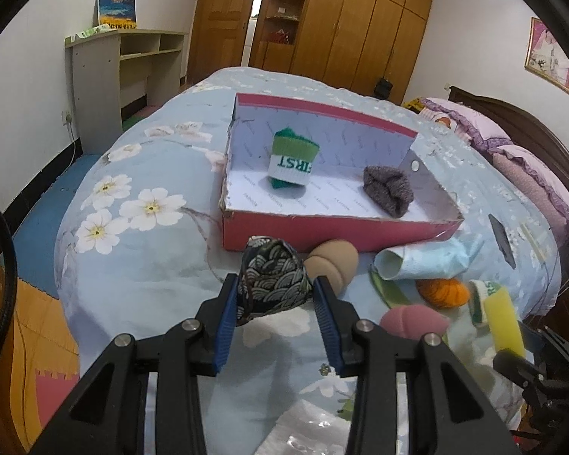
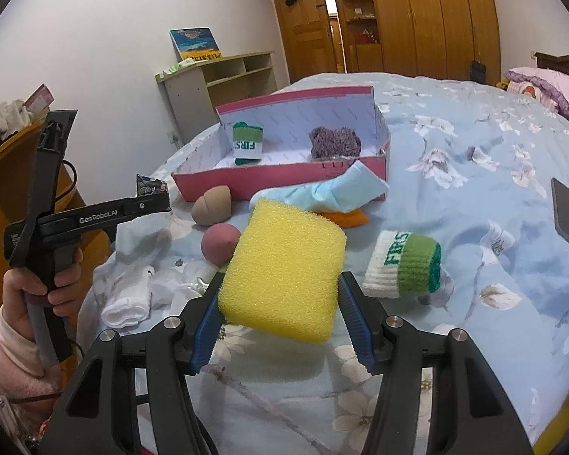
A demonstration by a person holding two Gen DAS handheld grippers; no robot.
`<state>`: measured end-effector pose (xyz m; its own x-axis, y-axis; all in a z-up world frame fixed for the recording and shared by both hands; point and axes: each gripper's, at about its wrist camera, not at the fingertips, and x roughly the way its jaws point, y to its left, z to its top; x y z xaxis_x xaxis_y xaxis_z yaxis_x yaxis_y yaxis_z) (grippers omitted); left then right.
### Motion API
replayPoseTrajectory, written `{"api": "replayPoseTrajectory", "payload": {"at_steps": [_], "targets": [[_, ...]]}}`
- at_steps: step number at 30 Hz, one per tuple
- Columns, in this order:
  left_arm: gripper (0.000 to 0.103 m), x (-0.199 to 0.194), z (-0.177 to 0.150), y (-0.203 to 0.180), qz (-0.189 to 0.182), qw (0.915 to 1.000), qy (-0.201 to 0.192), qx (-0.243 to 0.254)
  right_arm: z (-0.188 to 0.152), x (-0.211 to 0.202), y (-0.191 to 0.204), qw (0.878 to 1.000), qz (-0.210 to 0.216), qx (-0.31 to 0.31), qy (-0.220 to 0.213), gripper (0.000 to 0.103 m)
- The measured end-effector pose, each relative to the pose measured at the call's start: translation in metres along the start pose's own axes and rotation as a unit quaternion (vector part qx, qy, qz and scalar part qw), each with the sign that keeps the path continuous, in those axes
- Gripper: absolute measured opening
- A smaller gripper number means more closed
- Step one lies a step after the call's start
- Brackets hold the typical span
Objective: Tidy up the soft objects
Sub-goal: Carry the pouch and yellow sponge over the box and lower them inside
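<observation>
Yellow sponge (image 2: 284,269) sits clamped between the right tongs (image 2: 280,295), raised above the bed (image 2: 474,197). The left tongs (image 1: 275,297) grip a black wave-patterned pouch (image 1: 271,284), near the pink box (image 1: 322,231), which holds a green-and-white sock (image 1: 292,163) and a grey sock (image 1: 387,189).

Two green-and-white rolled socks (image 2: 247,145), two egg-shaped sponges (image 2: 212,204), one yellow sponge (image 2: 284,265), one pink box (image 2: 284,185).
</observation>
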<state>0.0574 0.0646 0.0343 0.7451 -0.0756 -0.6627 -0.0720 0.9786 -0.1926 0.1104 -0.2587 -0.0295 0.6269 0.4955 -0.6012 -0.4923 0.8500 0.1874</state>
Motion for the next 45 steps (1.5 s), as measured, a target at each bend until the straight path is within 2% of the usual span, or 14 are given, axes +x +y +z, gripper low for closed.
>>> {"api": "replayPoseTrajectory", "payload": {"at_steps": [13, 23, 36, 45], "targets": [[0.041, 0.0, 0.015, -0.004, -0.003, 1.0, -0.008, 0.0, 0.017, -0.005, -0.004, 1.0, -0.007, -0.007, -0.015, 0.059], [0.041, 0.016, 0.048, -0.01, 0.009, 0.9996, -0.022, 0.014, 0.032, -0.006, -0.002, 0.999, -0.012, -0.02, -0.027, 0.059], [0.041, 0.064, 0.085, -0.012, 0.008, 0.9996, -0.022, 0.018, 0.046, 0.002, -0.004, 0.999, -0.02, -0.033, -0.031, 0.059], [0.041, 0.092, 0.085, -0.008, 0.015, 0.9998, -0.005, 0.011, 0.051, 0.003, -0.006, 0.999, -0.025, -0.031, -0.034, 0.059]]}}
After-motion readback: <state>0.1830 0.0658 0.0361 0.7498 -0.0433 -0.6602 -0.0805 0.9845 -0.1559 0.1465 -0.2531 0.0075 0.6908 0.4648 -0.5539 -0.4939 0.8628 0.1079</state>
